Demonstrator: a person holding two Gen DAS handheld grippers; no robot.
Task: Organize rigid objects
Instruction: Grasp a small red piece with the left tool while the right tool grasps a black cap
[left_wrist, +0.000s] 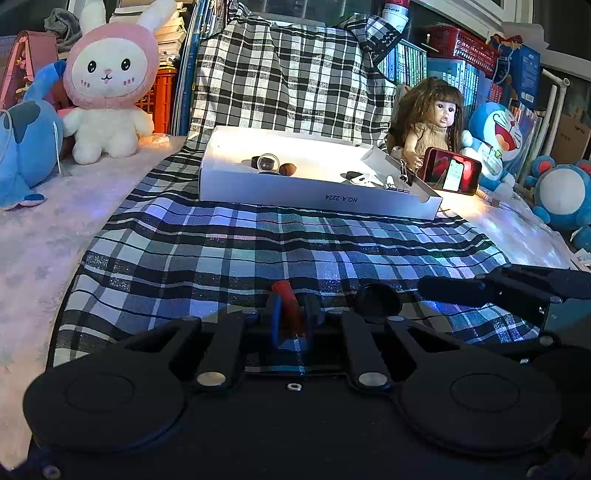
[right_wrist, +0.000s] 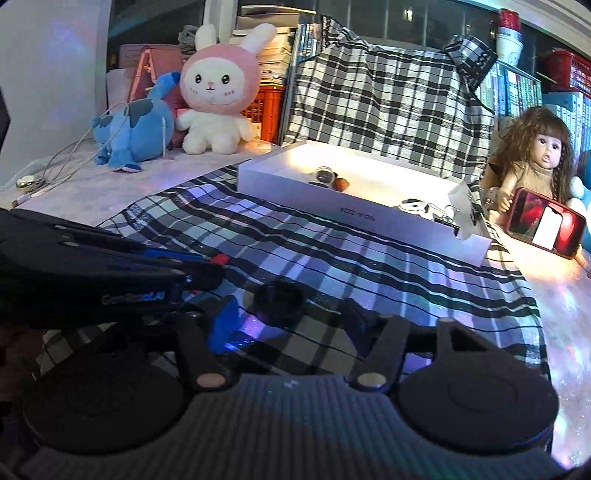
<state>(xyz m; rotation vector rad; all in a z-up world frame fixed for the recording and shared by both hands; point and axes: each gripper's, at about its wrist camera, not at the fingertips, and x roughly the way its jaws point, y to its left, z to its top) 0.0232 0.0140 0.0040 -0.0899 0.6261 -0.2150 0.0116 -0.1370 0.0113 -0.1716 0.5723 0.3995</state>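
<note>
Left gripper (left_wrist: 291, 314) clamped on a red cylinder (left_wrist: 290, 306), tip poking out ahead of the pads. Just right of it, a dark round disc (right_wrist: 277, 295) flat on the plaid cloth (left_wrist: 258, 240). Right gripper (right_wrist: 288, 317) parted, straddling that disc, pads not touching. White box (left_wrist: 295, 192) well ahead.
</note>
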